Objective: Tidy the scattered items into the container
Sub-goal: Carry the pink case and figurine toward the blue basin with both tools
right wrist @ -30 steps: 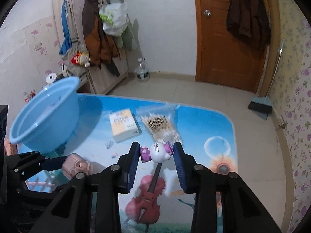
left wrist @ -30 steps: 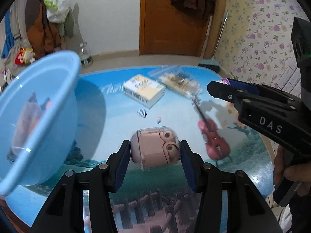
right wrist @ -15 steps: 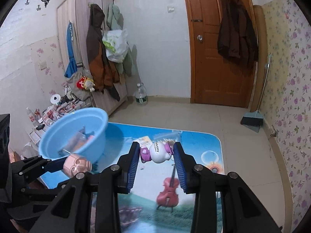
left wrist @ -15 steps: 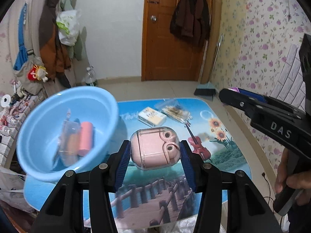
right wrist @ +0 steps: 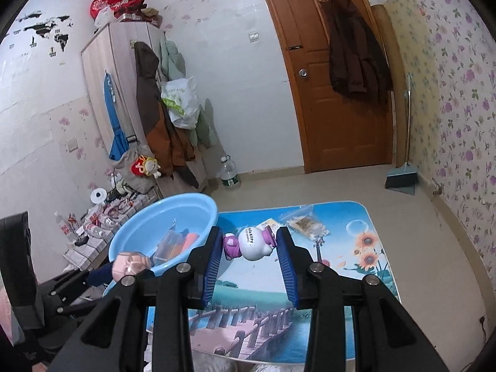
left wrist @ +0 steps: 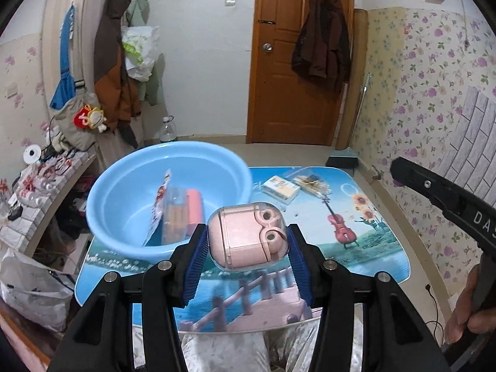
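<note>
Both my grippers loaded above the table (left wrist: 365,266).
My left gripper (left wrist: 246,243) clamps a pink earbud case (left wrist: 245,235); my right gripper (right wrist: 249,249) clamps a Hello Kitty figurine (right wrist: 252,243), beside the blue basin (left wrist: 124,192).

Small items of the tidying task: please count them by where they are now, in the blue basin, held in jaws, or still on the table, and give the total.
In the round blue plastic basin: 2 (clear printed packet, pink-red cylinder)
Held in jaws: 2 (pink case in clear shell, white and purple cat figurine)
Still on the picture-printed table: 2 (yellow-white flat box, clear bag of cotton swabs)
Total: 6
</note>
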A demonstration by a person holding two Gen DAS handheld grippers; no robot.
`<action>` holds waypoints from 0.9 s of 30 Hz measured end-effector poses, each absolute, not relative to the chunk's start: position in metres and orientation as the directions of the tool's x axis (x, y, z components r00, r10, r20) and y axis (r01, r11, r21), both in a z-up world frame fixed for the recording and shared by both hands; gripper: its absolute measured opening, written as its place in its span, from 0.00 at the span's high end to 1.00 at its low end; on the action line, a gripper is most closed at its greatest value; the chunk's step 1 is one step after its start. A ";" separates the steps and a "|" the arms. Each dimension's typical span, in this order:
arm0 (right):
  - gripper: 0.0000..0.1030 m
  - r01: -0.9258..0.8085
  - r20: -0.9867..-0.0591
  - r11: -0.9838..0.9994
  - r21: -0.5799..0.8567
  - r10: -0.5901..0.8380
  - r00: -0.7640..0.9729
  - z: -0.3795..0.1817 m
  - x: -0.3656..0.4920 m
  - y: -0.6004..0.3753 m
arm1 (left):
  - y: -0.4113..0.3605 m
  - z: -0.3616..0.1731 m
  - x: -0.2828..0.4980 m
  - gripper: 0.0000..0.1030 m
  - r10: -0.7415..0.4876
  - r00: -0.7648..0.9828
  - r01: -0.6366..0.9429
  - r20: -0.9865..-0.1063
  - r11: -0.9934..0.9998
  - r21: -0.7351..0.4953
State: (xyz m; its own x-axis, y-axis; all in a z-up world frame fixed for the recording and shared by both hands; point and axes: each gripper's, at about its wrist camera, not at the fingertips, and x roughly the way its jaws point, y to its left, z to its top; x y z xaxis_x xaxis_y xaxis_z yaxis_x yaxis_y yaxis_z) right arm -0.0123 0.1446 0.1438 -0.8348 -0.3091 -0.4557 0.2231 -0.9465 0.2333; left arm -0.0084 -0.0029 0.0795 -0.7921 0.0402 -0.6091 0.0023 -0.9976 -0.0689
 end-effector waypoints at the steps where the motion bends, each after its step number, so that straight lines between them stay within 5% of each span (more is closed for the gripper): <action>1: 0.64 0.220 -0.460 -0.946 0.236 -0.309 -0.832 0.144 -0.012 0.144 | -0.005 0.080 -0.009 0.53 0.039 -0.791 0.008 -0.611 -0.997 -0.073; 27: 0.64 0.247 -0.516 -0.946 0.208 -0.321 -0.795 0.128 -0.030 0.111 | -0.044 0.072 -0.018 0.53 -0.007 -0.780 0.075 -0.625 -0.994 -0.083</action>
State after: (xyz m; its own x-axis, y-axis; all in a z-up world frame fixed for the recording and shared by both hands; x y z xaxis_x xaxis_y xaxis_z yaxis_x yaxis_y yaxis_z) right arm -0.0300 0.1106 0.1283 -0.7946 -0.3206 -0.5157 0.2467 -0.9464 0.2083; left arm -0.0180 -0.0439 0.0724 -0.7803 -0.0071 -0.6254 0.0754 -0.9937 -0.0827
